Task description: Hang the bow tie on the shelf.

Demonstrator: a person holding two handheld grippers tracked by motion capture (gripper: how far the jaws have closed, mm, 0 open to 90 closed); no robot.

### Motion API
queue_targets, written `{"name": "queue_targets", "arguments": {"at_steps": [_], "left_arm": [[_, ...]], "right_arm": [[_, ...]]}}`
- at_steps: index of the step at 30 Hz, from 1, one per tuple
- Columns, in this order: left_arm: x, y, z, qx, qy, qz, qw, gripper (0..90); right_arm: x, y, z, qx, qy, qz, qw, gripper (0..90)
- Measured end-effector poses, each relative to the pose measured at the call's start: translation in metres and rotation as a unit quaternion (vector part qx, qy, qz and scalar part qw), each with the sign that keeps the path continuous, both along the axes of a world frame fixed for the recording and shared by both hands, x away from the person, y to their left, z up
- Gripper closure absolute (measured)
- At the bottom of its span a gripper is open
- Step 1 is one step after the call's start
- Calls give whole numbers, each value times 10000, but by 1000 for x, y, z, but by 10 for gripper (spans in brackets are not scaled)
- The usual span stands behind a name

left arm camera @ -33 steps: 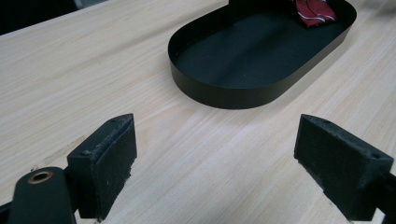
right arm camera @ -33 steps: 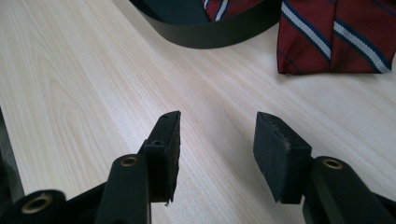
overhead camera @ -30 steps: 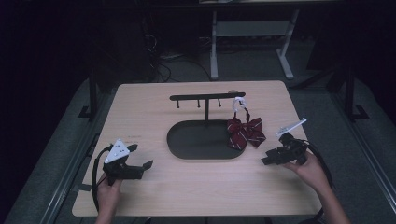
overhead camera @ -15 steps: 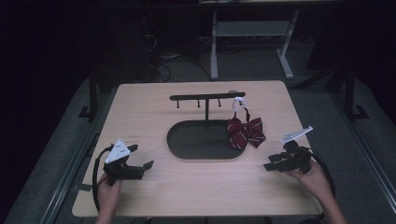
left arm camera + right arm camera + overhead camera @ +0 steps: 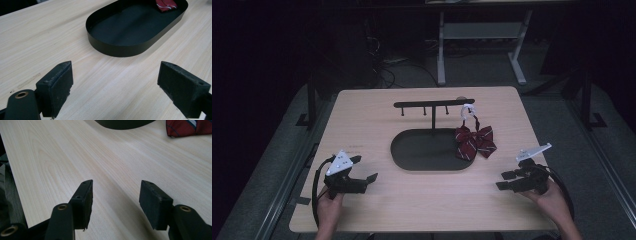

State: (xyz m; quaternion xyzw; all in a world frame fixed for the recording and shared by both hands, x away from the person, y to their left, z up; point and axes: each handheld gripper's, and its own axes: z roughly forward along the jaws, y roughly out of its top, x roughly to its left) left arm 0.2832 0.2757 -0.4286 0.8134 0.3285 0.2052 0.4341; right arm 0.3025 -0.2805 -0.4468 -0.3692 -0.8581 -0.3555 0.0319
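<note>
**Op:** I have the left gripper (image 5: 362, 170) near the table's (image 5: 377, 115) front-left corner, in the person's left hand (image 5: 329, 210). Jaws spread wide, nothing between them. In the left gripper view only bare wood shows in the gap, and the pads (image 5: 56, 86) hang just over the table top; I cannot tell if they touch it.

**Log:** What is it pointing at?

**Op:** The black oval tray (image 5: 117, 50), well apart from the jaws. Tray sits mid-table, its floor bare on the near side.

**Log:** Right side?

**Op:** I see the right gripper (image 5: 507, 180) near the front-right corner, held in the right hand (image 5: 552, 197). Jaws parted, narrower than the left pair, holding nothing. In the right gripper view, wood grain runs between the pads (image 5: 155, 203); touching the table or not, I cannot tell.

**Log:** The bow?

**Op:** Dark red striped bow tie (image 5: 475, 141) hangs by a white loop (image 5: 468, 109) from the right end of the black T-shaped stand (image 5: 433, 105), which rises from the tray's back edge. The bow's lower part rests at the tray's right rim, part over the tray, part over the table. I catch one corner of it (image 5: 187, 127) at the top of the right gripper view, well apart from those jaws.

**Log:** Anything gripped?

**Op:** No. Both pairs clear of the bow, the tray and the stand.
</note>
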Motion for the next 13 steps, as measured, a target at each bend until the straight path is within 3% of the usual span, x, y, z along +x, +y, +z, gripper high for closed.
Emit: {"name": "queue_targets", "arguments": {"at_steps": [13], "left_arm": [[1, 0, 0, 26, -3, 0, 10000, 130]], "right_arm": [[-14, -3, 1, 100, -131, -41, 9999, 418]]}}
